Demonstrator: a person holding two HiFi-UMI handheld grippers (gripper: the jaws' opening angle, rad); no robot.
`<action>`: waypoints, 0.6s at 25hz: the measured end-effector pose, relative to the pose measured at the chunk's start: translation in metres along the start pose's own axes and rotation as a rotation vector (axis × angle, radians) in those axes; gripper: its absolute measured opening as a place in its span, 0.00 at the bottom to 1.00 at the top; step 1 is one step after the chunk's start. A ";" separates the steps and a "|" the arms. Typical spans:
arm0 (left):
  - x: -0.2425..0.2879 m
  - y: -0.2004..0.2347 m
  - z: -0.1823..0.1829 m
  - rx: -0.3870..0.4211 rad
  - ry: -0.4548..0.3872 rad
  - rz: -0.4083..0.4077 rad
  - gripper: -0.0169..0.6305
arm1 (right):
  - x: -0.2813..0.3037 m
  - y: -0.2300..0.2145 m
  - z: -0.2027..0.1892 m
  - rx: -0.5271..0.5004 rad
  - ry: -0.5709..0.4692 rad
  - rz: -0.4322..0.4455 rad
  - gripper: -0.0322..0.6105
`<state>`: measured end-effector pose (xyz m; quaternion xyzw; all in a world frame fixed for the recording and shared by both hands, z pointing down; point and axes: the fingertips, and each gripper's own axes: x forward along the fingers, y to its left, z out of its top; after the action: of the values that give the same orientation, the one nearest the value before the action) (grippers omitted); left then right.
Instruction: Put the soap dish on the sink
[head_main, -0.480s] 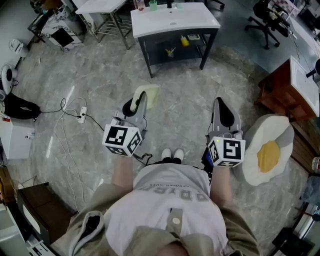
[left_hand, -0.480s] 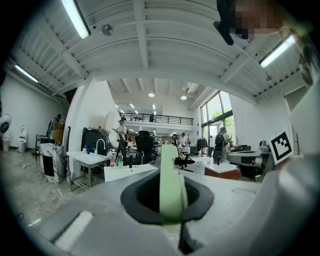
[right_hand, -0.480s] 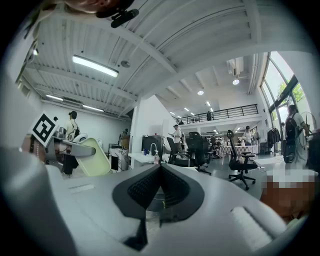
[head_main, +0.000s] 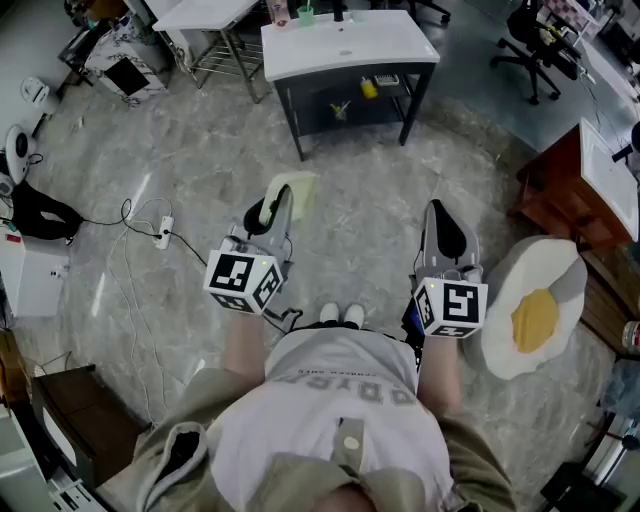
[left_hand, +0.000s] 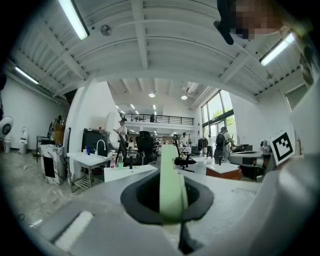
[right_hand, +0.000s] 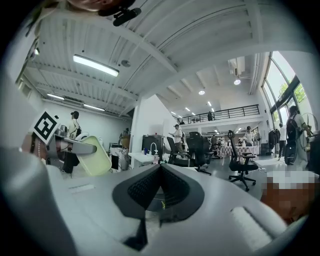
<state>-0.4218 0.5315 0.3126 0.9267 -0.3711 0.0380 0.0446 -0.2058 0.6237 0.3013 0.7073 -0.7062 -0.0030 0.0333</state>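
Floor (head_main: 180, 180): pale marbled stone. It runs from the sink out to the person's feet, and a white power strip (head_main: 165, 228) with cable lies on it left of the sink and nearer the person.
Person (head_main: 340, 420): stands facing the sink and well apart from it, with a hand-held gripper in each hand pointing toward it.
Sink (head_main: 345, 45): white top on a dark frame, at the far side of the floor. A lower shelf (head_main: 370, 92) under the top carries small items, one of them yellow.
Cushion (head_main: 530, 320): fried-egg shape, white with a yellow centre. It lies on the floor right of the sink and well apart from it, just beside the right hand-held gripper.
Left hand-held gripper (head_main: 278, 200): held about level, aimed at the sink. Its own view (left_hand: 172, 215) shows the jaws pressed together on the soap dish, which is clamped edge-on.
Right hand-held gripper (head_main: 437, 205): alongside the left one, equally far from the sink. Its own view (right_hand: 160, 175) shows the pads meeting with nothing between them.
Soap dish (head_main: 298, 190): pale green, held by its rim in the left jaws. It is out over the floor between the person and the sink, well short of the sink top. It stands upright on edge in the left gripper view (left_hand: 170, 180), and it shows at the left of the right gripper view (right_hand: 95, 157).
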 end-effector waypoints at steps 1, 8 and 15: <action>0.002 -0.001 0.001 0.002 -0.001 0.001 0.05 | 0.001 -0.002 0.000 -0.001 0.000 0.002 0.05; 0.012 -0.011 0.004 0.012 -0.014 0.016 0.05 | 0.004 -0.017 -0.002 0.057 -0.026 0.037 0.05; 0.014 -0.021 0.009 0.017 -0.042 0.041 0.05 | -0.001 -0.044 0.006 0.193 -0.144 0.042 0.33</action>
<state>-0.3971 0.5362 0.3038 0.9199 -0.3906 0.0227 0.0280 -0.1618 0.6240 0.2929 0.6902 -0.7183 0.0151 -0.0856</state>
